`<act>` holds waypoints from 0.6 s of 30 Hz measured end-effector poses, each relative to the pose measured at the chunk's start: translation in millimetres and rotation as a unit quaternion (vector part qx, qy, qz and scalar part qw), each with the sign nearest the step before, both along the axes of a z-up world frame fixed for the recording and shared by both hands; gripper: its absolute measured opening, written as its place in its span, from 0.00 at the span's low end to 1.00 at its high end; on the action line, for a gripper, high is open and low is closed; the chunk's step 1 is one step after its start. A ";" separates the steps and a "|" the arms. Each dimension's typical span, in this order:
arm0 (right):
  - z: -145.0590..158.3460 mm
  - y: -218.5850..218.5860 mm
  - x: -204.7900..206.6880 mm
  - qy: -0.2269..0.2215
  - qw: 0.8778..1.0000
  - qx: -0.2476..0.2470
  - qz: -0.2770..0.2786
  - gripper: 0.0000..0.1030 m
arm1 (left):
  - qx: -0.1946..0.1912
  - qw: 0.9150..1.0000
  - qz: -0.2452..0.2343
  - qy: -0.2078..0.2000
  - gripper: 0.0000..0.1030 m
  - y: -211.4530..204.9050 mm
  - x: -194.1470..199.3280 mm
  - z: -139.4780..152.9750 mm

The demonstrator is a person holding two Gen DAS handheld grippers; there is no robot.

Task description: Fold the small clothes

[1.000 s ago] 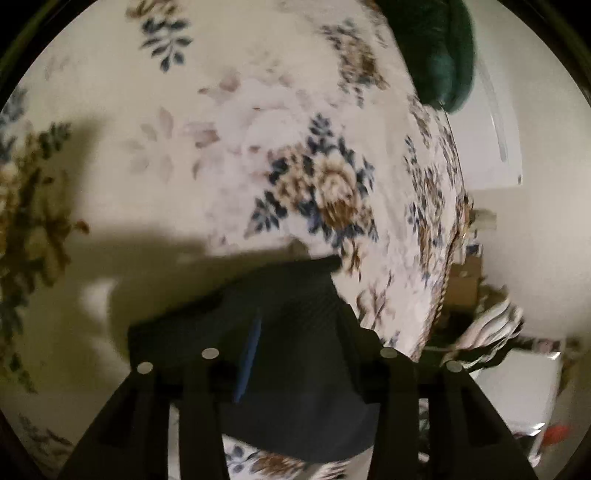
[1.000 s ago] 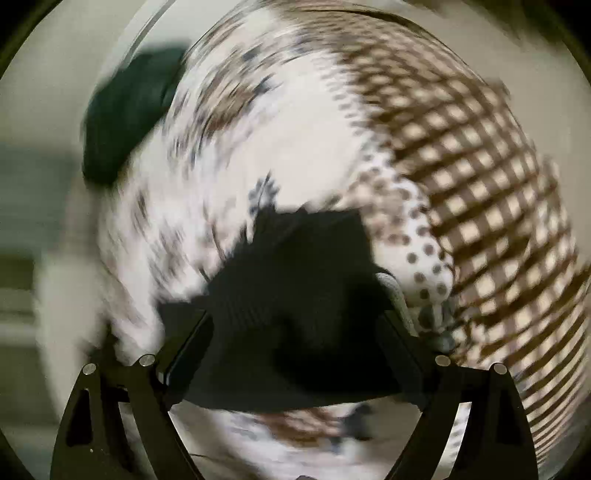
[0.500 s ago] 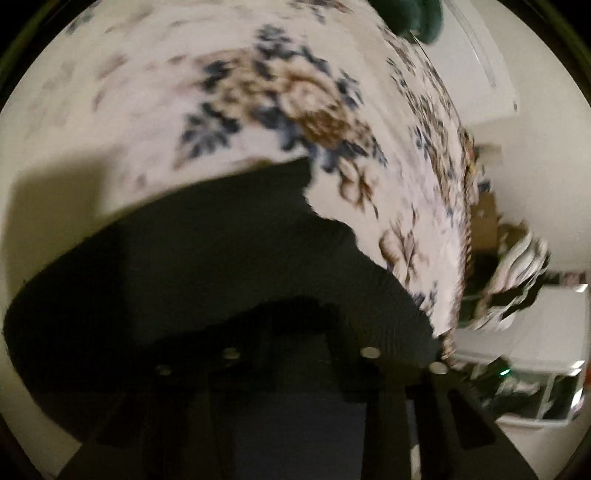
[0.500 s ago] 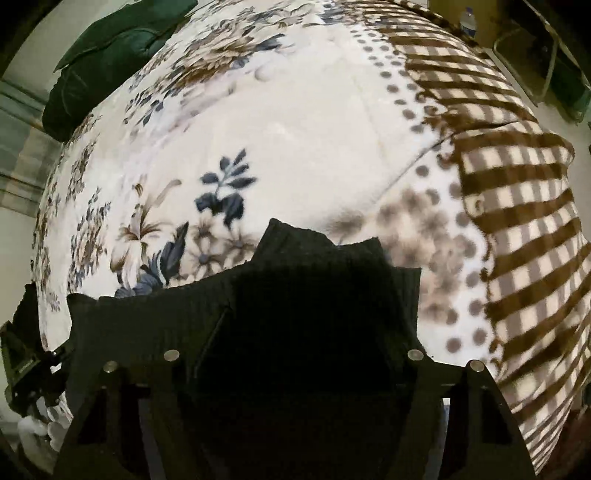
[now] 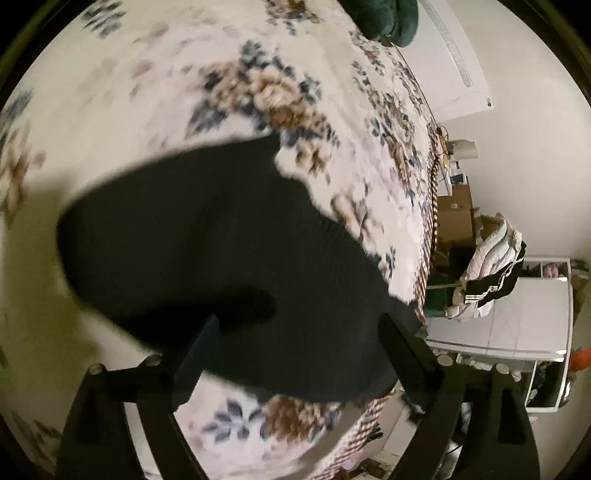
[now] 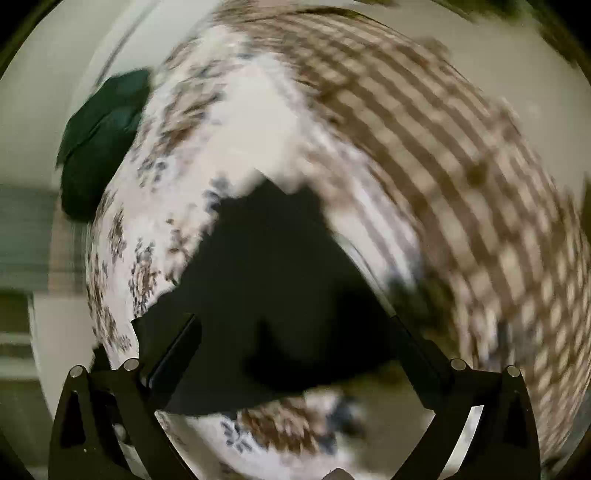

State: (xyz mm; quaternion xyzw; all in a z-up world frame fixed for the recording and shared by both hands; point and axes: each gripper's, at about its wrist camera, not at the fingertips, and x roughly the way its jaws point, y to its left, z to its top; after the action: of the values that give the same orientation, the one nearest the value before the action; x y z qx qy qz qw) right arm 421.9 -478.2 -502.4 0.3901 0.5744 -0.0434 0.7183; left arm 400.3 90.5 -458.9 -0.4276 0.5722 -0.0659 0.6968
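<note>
1. Left wrist view: a black knit garment (image 5: 221, 240) lies spread on a bed covered by a floral blanket (image 5: 166, 92), with the left claw (image 5: 295, 332) poised above its near edge.

2. The left claw's jaws are opening. The cloth shows between and beneath them, but the fingers (image 5: 195, 350) do not appear to press on it, so the garment looks released, likely set down for a fold.

3. Right wrist view, heavily blurred: the same black knit garment (image 6: 266, 277) sits on the floral blanket (image 6: 258, 110) beside a brown checked blanket (image 6: 461, 166). The right claw (image 6: 291, 332) straddles the cloth's near edge.

4. Its jaws are opening too, standing wide. The dark fabric runs between them, and no pinch is visible.

5. Both claws point steeply down at the near edge, an arrangement suited to laying the cloth flat or to taking fresh hold of it for a next fold. How many folds are already made cannot be told, as the dark fabric hides its layers.

6. A dark green cushion (image 5: 384, 18) rests at the bed's far end, well clear of the garment.

7. Beyond the bed's edge, the left view shows a white cabinet (image 5: 517, 314) with white and dark striped clothing (image 5: 487, 269) draped over it, and cardboard boxes (image 5: 454, 218) whose contents are hidden.
</note>
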 end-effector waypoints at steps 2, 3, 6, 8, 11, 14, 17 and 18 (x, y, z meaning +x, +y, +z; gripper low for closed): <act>-31.1 -0.6 -35.2 0.023 0.998 0.045 -0.040 0.99 | -0.019 1.000 0.023 0.000 0.86 -4.0 -17.4 -11.1; -41.4 -0.6 -42.8 0.027 0.996 0.061 -0.052 0.99 | -0.030 0.999 0.039 0.000 0.86 -5.7 -24.3 -20.8; -92.5 13.5 -57.3 0.005 0.985 0.142 -0.099 0.99 | -0.037 0.996 0.074 -0.021 0.87 -7.3 -28.5 -37.7; -115.1 23.4 -52.4 -0.021 0.978 0.173 -0.115 1.00 | -0.035 0.995 0.089 -0.039 0.91 -8.4 -28.1 -44.2; -136.8 33.7 -45.0 -0.068 0.959 0.228 -0.154 1.00 | -0.046 0.992 0.104 -0.048 0.92 -8.3 -31.0 -43.8; -138.4 39.2 -37.5 -0.095 0.946 0.257 -0.171 1.00 | -0.048 0.992 0.104 -0.047 0.93 -6.8 -42.5 -41.5; -131.5 45.8 -28.5 -0.100 0.951 0.248 -0.152 1.00 | -0.054 0.990 0.130 -0.029 0.93 2.3 -50.6 -55.3; -131.6 48.5 -26.9 -0.100 0.953 0.245 -0.147 1.00 | -0.059 0.988 0.143 -0.022 0.93 5.4 -50.3 -61.3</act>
State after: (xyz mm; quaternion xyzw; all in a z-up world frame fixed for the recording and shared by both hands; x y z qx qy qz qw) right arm 395.0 -429.7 -634.0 0.6366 0.4290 0.0323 0.6400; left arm 350.0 95.9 -520.3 -0.5435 0.4846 -0.0086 0.6854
